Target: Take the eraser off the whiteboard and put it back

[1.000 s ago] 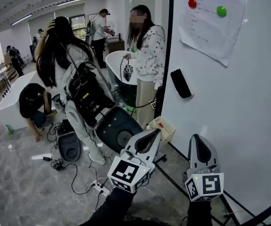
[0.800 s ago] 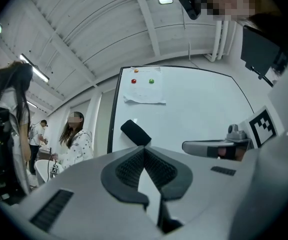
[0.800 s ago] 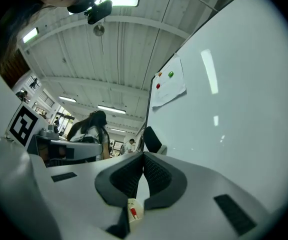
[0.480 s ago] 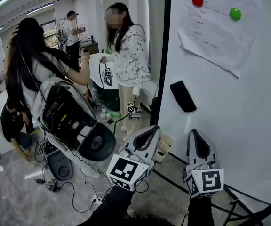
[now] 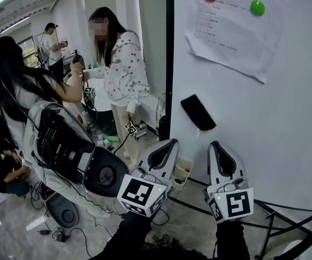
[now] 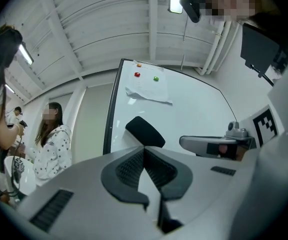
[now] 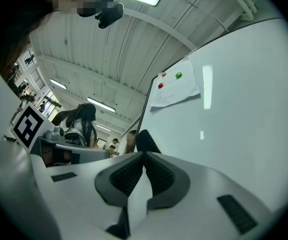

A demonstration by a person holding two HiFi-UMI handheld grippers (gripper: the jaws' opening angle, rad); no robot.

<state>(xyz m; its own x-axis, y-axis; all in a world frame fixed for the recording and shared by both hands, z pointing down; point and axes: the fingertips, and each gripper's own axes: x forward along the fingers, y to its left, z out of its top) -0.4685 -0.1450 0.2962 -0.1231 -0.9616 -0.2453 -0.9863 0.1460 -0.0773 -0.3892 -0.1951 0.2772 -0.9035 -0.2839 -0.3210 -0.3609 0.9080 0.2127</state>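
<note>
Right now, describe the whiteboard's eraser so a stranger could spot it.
Find the large white whiteboard at right. Below its white paper sheet, near the board's left edge, sits a tilted black oblong eraser. It is the only dark thing on the board.

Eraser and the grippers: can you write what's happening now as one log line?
eraser: on whiteboard, untouched | left gripper: shut, empty | right gripper: shut, empty | both: below eraser | grab: not yet done
</note>
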